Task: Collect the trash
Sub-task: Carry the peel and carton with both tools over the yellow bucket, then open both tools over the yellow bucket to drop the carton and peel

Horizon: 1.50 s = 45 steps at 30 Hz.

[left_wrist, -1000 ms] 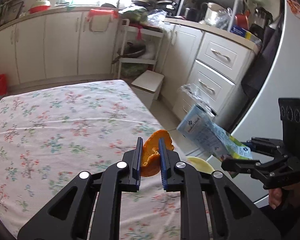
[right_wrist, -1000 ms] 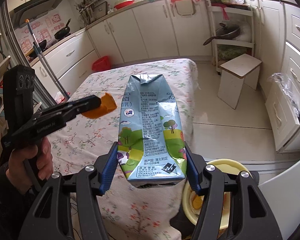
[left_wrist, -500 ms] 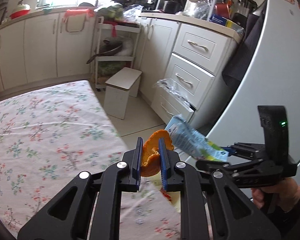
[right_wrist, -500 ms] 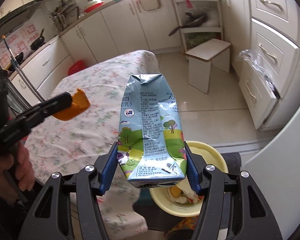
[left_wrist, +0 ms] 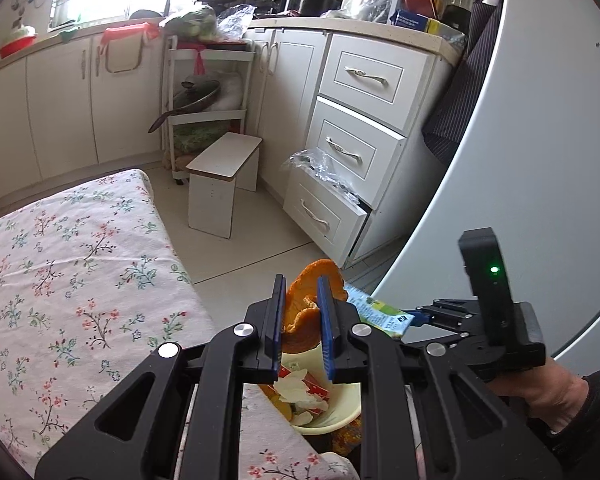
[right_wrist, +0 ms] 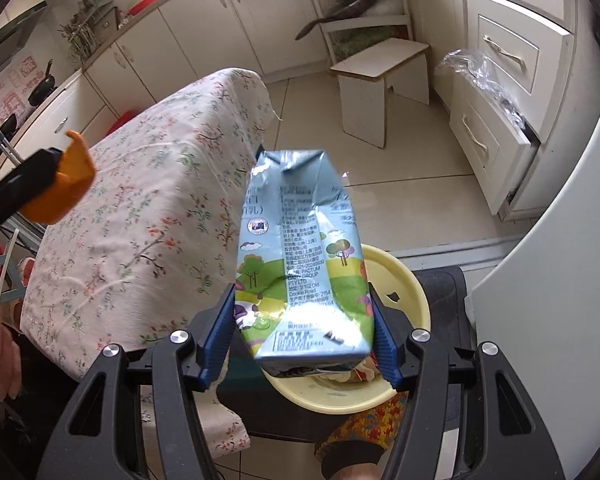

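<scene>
From your left wrist cam, the left gripper (left_wrist: 300, 320) has its pads pinched on a curled orange peel (left_wrist: 306, 300), and the yellow bowl (left_wrist: 340, 408) with scraps already in it sits right below and just past the fingertips, tucked beside the corner of the floral tablecloth (left_wrist: 80, 280). Watch out here: the peel is only caught by part of its curl, so if you let go before you're squarely over the bowl it could land on the cloth or the floor. Over on the right wrist cam, your right gripper (right_wrist: 304, 332) is clamped wide across the base of a crumpled milk carton (right_wrist: 300, 264), which hangs directly above the bowl (right_wrist: 404, 280) and sticks out past its far rim. That carton looks long next to the bowl, so dropped flat it might tip over the rim, or knock the bowl off the dark stool (right_wrist: 440, 292) it's on.
</scene>
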Each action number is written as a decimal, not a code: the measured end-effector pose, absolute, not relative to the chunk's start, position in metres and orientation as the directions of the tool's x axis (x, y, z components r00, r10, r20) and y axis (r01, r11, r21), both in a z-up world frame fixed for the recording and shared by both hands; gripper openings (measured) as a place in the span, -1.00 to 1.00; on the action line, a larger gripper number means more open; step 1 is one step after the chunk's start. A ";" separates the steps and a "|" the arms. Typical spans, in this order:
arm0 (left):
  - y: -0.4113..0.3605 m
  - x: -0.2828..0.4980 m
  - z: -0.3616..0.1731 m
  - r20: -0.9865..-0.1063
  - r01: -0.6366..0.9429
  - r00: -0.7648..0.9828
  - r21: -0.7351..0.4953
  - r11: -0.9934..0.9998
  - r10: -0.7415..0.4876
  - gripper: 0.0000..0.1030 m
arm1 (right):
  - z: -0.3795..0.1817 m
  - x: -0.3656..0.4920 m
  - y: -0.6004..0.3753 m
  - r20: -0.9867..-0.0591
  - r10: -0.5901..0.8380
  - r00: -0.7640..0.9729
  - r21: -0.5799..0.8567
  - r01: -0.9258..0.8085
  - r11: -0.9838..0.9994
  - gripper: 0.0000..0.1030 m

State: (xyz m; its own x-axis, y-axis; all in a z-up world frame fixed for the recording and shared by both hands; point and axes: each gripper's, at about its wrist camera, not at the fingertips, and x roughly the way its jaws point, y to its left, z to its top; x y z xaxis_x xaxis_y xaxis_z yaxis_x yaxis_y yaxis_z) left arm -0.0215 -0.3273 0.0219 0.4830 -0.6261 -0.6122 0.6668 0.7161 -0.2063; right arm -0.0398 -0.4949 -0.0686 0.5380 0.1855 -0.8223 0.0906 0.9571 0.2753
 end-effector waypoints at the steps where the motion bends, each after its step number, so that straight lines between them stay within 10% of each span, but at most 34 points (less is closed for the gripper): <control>1: -0.328 -0.022 0.022 -0.613 0.668 0.483 -0.204 0.716 -0.625 -0.73 | -0.071 -0.039 -0.497 -0.828 0.190 0.528 0.281 0.097 0.955 0.15; 45: -0.443 -0.028 -0.091 -0.817 0.675 0.332 -0.145 0.724 -0.472 -0.66 | 0.054 -0.088 -0.578 -0.475 0.004 0.880 0.451 0.240 0.859 0.33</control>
